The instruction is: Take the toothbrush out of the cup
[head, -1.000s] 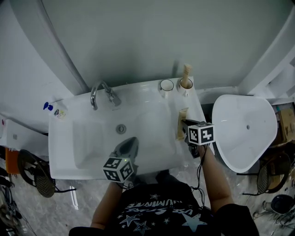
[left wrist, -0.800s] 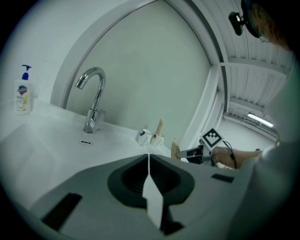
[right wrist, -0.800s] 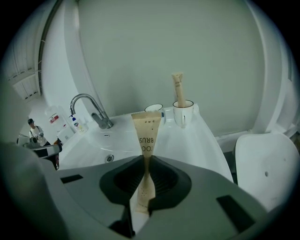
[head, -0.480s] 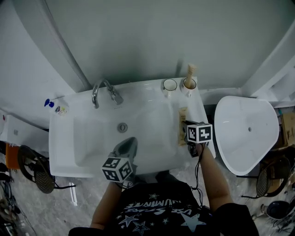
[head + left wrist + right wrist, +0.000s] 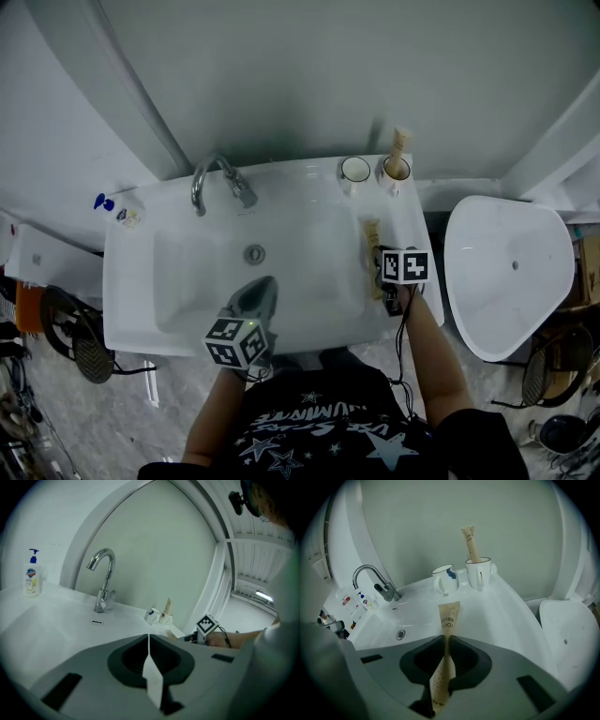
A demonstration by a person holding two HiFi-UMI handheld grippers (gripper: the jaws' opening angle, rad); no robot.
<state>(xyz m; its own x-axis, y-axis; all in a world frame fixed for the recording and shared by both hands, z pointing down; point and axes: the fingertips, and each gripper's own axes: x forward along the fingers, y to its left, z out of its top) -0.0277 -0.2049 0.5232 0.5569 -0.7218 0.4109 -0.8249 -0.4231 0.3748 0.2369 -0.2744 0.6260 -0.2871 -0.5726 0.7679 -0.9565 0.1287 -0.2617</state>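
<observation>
Right gripper (image 5: 445,644): jaws nearly closed, clamped on a paper-wrapped toothbrush (image 5: 449,616); the wrapper stands upright between the pads, its printed top clear of the jaw tips; the toothbrush is out of the cup, above the sink's (image 5: 141,281) ledge at 3 o'clock in the head view; contact with the ledge cannot be determined.

Left gripper (image 5: 149,637): jaws together, nothing between them; it sits at the sink's 6 o'clock edge, aimed across the bowl.

Surroundings, head view:
- 2 cups stand side by side on the ledge at 1 o'clock, well apart from the right gripper; the right cup (image 5: 478,573) holds a 2nd wrapped toothbrush (image 5: 470,543), leaning slightly left; the left cup (image 5: 444,578), marked with blue, looks empty and tilts in the right gripper view.
- Tap (image 5: 217,181) at 11 o'clock; drain (image 5: 254,253) in the bowl's centre.
- Soap bottle (image 5: 31,576) on the ledge at 10 o'clock.
- White rounded fixture (image 5: 511,272) just beside the sink at 3 o'clock.

The bowl between the 2 grippers is unobstructed.
</observation>
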